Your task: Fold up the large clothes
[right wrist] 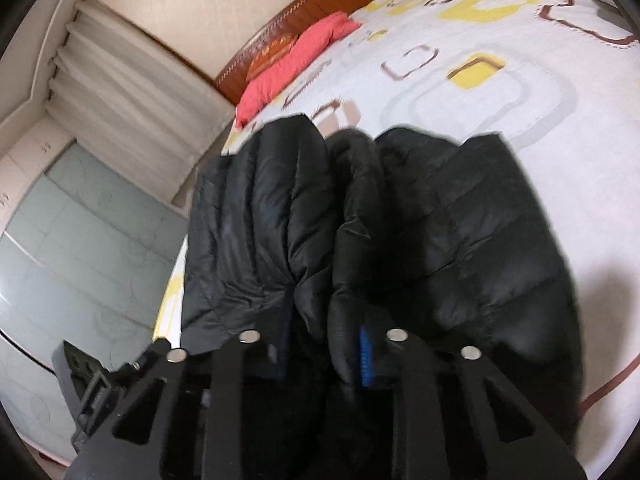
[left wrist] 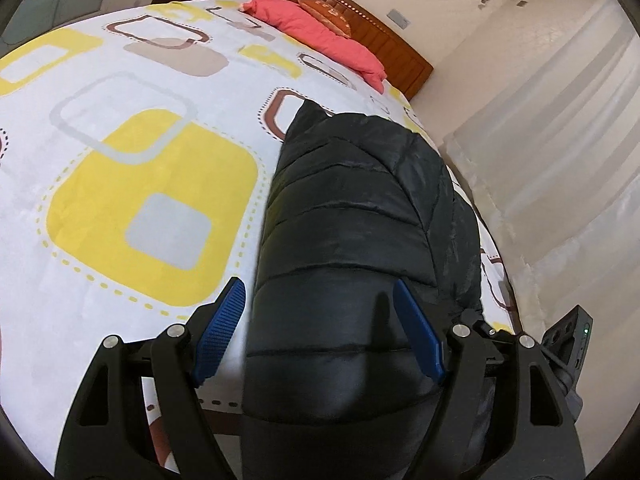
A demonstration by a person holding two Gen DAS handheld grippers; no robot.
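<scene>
A black quilted puffer jacket (left wrist: 360, 208) lies on the patterned bedspread (left wrist: 120, 160) near the bed's right edge. My left gripper (left wrist: 320, 312) is open, its blue pads (left wrist: 224, 320) apart on either side of the jacket's near end, the fabric between them. In the right wrist view the jacket (right wrist: 460, 240) is bunched in thick folds. My right gripper (right wrist: 324, 344) is shut on a fold of the jacket, the blue pads (right wrist: 365, 356) mostly buried in fabric.
A coral-pink pillow (left wrist: 320, 36) lies by the wooden headboard (left wrist: 360, 28) at the far end of the bed. White curtains (left wrist: 560, 140) hang beside the bed. A pale tiled floor (right wrist: 80, 260) shows beyond the bed edge.
</scene>
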